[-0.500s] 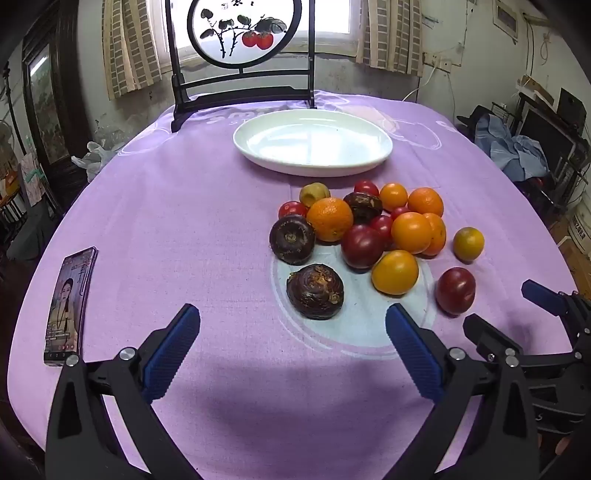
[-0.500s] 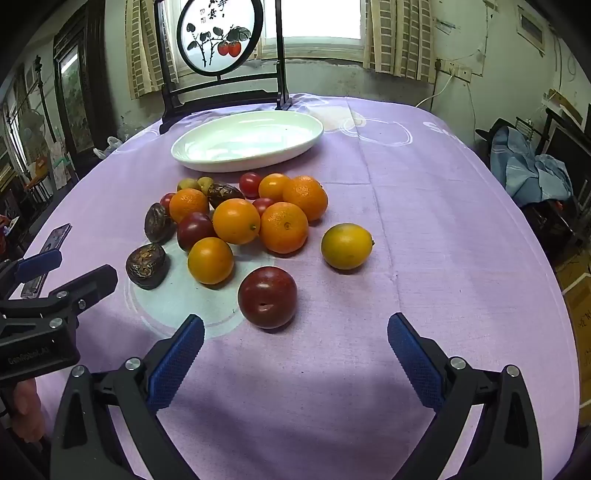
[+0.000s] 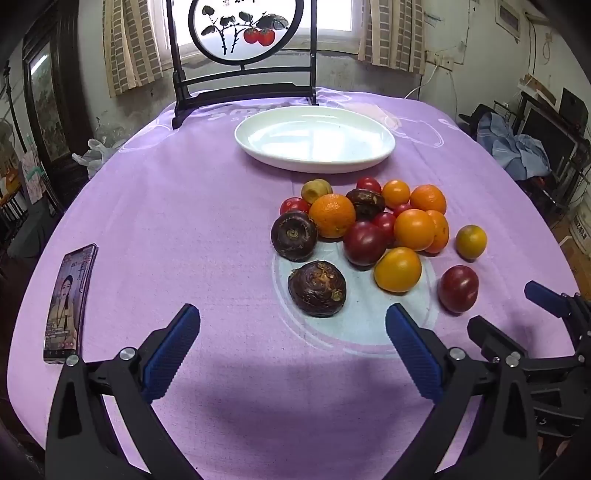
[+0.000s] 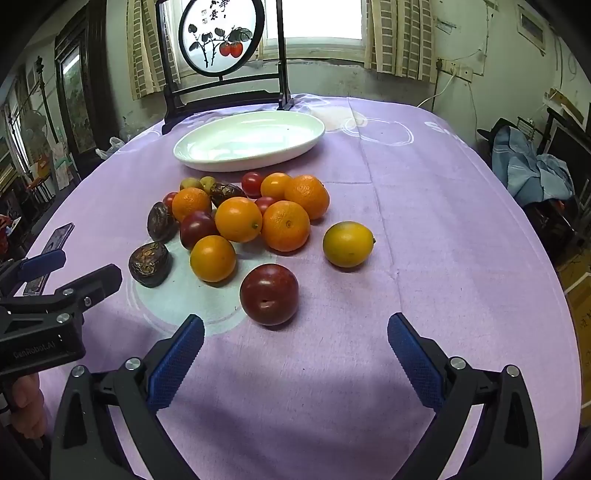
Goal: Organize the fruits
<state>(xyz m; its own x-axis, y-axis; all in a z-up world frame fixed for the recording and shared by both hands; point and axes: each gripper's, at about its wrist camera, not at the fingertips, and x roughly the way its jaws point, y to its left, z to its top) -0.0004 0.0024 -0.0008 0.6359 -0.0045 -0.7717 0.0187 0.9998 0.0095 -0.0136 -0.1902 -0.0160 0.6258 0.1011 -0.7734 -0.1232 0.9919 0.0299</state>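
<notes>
Daylight pours in from the window (image 4: 325,18) at twelve o'clock, blown out to pure white, and puts a soft sheen on the white plate (image 3: 314,142). Broad, soft shadows lie on the purple tablecloth (image 3: 184,221) at six o'clock. Both views are sharp at centre, while the fisheye bends walls at the edges and blackens the corners.

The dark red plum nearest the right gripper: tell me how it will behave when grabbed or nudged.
The dark red plum looks round and sits alone on flat cloth, so a nudge would probably roll it. Its skin looks smooth and glossy, so possibly slippery. Likely firm, yet bruisable.
</notes>
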